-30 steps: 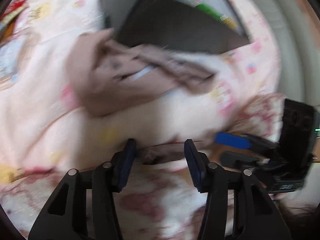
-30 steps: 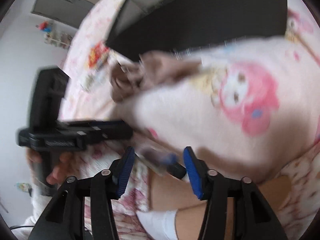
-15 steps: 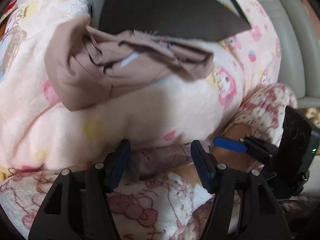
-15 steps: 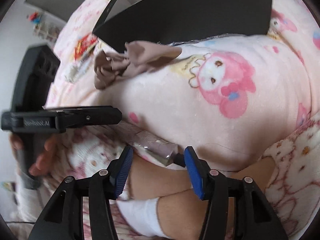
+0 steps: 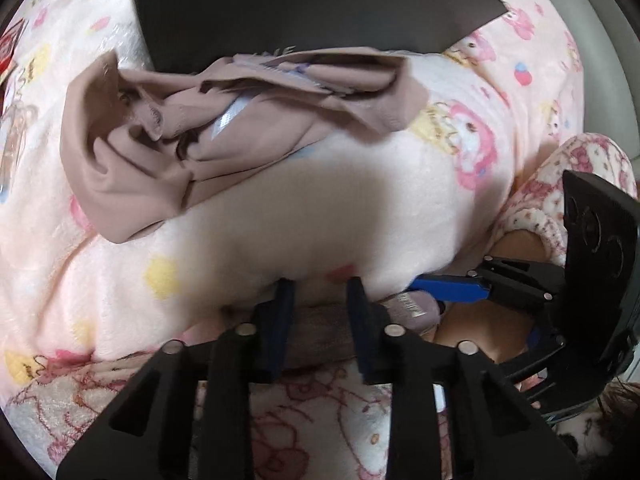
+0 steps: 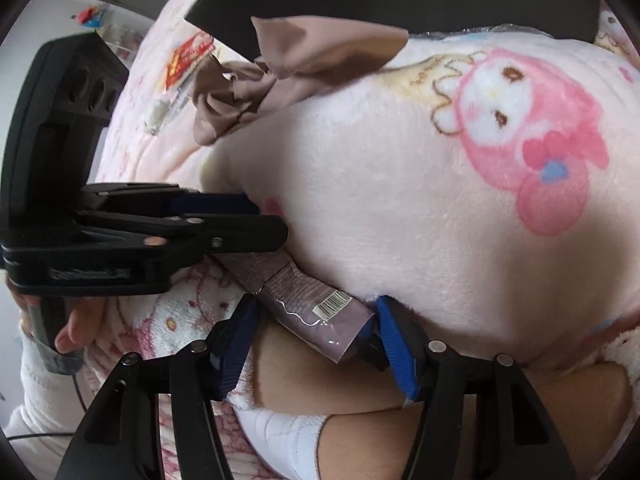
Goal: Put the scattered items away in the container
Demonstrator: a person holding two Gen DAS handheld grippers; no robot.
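Left wrist view: your left gripper (image 5: 318, 304) has just been closing and now clamps the mauve tube (image 6: 308, 304), which lies along the blanket (image 5: 360, 208) edge; your right gripper (image 6: 314, 332) straddles its flat end, jaws wide. Lift straight before swinging to the dark box (image 5: 304, 4) ahead, beyond the brown cloth (image 5: 192, 132).

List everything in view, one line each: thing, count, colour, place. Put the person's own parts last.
Container: one, black, top of both views, on the blanket.
Blanket: one, pink cartoon print, under everything.
Cloth: one, taupe, crumpled against the container's near edge.
Snack packet: one, red and yellow, far left.
Tube: one, mauve with barcode, at the blanket's near edge.
Left hand-held gripper: black with blue pads, has just been closing, now clamped on the tube.
Right hand-held gripper: open around the tube's end.
Hand: one, holding the left gripper.
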